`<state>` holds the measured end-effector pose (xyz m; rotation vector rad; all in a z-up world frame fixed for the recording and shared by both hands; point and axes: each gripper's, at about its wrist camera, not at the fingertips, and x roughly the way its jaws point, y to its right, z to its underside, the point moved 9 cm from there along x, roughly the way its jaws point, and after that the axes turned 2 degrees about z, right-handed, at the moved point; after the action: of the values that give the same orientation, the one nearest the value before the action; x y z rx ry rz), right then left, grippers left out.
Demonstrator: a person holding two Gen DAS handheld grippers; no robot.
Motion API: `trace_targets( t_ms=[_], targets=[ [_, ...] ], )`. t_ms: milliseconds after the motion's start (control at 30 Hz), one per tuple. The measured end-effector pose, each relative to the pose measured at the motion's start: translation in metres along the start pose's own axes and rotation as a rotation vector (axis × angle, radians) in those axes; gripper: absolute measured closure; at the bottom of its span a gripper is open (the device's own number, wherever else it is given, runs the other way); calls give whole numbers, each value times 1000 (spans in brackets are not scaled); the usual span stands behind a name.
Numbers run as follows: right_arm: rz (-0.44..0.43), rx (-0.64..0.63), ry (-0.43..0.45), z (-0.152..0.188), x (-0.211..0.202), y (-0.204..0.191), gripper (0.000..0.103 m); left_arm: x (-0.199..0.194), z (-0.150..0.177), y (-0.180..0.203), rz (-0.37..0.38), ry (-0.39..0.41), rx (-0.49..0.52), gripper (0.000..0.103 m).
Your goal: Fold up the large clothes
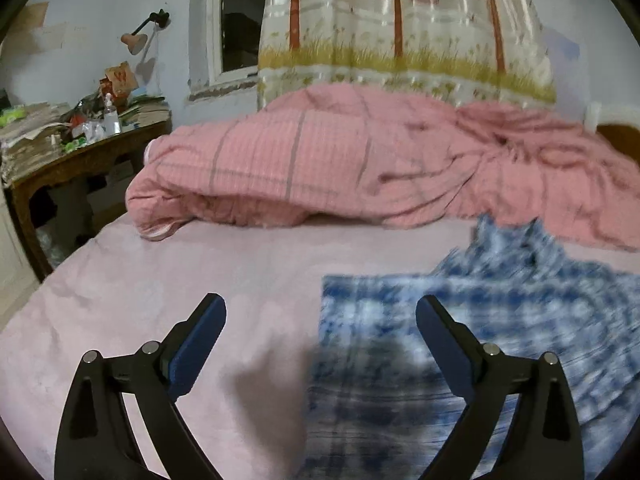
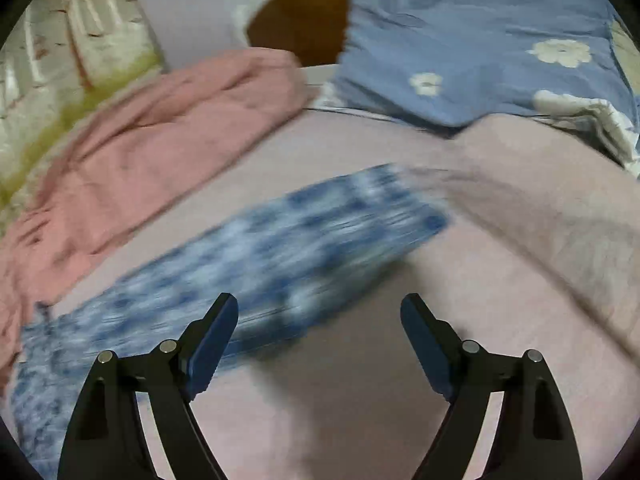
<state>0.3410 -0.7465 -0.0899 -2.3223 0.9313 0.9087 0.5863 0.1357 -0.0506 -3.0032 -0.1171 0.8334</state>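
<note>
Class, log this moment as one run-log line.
left gripper: open, empty | right gripper: open, empty | blue-and-white checked shirt: lying on pink bedsheet

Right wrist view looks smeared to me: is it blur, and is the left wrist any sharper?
Right wrist view: heavy motion blur streaks the blue plaid garment and the pink quilt; only the right gripper is crisp. Left wrist view: sharper, the pink quilt and side table readable, the garment mildly blurred; fisheye bending in both.

pale walls [image 1: 100, 12], dark window [image 1: 240, 20], printed curtain [image 1: 400, 32], cluttered wooden side table [image 1: 80, 160], wall lamp [image 1: 140, 36]
</note>
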Motion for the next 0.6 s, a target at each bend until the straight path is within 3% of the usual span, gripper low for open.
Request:
trace_targets(
  t_ms=[67, 200, 300, 367, 467, 500, 600],
  targets=[
    [20, 30, -13, -9, 13, 23, 18, 8, 6, -1, -18, -19, 12, 8],
    [-41, 185, -45, -20, 46, 59, 18, 15, 12, -3, -21, -41, -1, 8],
    [-33, 306, -1, -25, 65, 82, 27, 15, 12, -2, -25, -39, 7, 8],
    [-75, 330, 25, -31, 68, 83, 33, 14, 12, 1, -24, -34, 17, 8],
    [-33, 302, 4, -32, 79, 82, 73, 11, 10, 3, -27, -27, 24, 8],
    [-17, 285, -9, -31, 82, 79, 99, 11, 10, 3, -25, -25, 25, 8],
    [-18, 244, 29, -34, 65, 65, 99, 8, 8, 1, -19, -32, 6, 11]
  ],
)
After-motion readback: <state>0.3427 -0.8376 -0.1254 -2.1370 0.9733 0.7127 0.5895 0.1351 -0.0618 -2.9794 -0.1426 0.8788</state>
